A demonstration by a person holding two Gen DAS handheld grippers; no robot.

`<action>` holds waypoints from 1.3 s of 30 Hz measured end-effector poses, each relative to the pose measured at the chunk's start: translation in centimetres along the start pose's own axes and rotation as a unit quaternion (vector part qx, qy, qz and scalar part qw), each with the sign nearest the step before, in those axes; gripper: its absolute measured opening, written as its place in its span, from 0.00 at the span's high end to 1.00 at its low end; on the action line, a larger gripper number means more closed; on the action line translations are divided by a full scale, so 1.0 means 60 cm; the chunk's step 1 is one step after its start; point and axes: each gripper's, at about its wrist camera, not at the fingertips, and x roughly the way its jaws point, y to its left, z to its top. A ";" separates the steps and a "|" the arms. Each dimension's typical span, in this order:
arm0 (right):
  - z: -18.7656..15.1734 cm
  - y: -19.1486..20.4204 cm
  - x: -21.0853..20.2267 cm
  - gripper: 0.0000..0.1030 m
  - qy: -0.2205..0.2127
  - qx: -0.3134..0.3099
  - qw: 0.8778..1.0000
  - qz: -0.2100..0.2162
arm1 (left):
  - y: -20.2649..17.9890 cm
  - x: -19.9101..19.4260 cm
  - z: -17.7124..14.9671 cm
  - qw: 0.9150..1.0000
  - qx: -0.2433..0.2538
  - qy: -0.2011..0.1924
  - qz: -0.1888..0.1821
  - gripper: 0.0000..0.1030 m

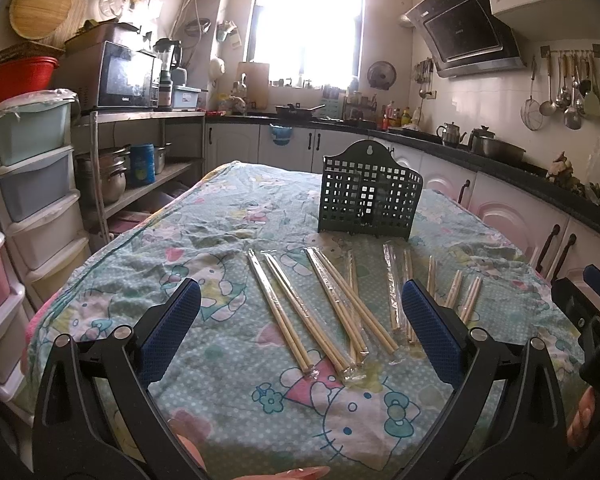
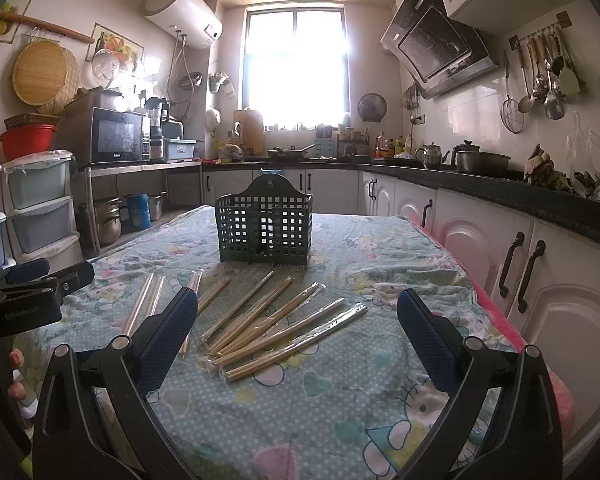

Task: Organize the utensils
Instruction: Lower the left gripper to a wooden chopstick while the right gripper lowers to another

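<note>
A dark green perforated utensil holder (image 2: 265,227) stands upright and empty on the patterned tablecloth (image 2: 340,392). In front of the holder, pale wooden chopsticks (image 2: 276,328) in clear plastic sleeves lie flat, fanned out, some overlapping.

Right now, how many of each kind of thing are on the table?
Wrapped chopstick packs: 9 that I can tell apart (some overlap, so I may have missed one)
Green utensil basket: 1
Total: 10
</note>
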 end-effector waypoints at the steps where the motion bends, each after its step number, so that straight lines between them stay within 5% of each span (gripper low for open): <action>1: 0.000 0.000 0.001 0.06 0.002 -0.001 1.000 0.001 | 0.001 0.001 0.000 1.000 0.000 0.001 0.000 0.11; 28: 0.063 0.064 0.194 0.06 0.120 -0.065 0.986 0.096 | 0.120 0.099 0.057 0.994 -0.058 0.076 0.048 0.11; 39: 0.089 0.049 0.298 0.06 0.166 -0.056 0.980 0.094 | 0.119 0.202 0.071 0.986 -0.052 0.159 0.009 0.11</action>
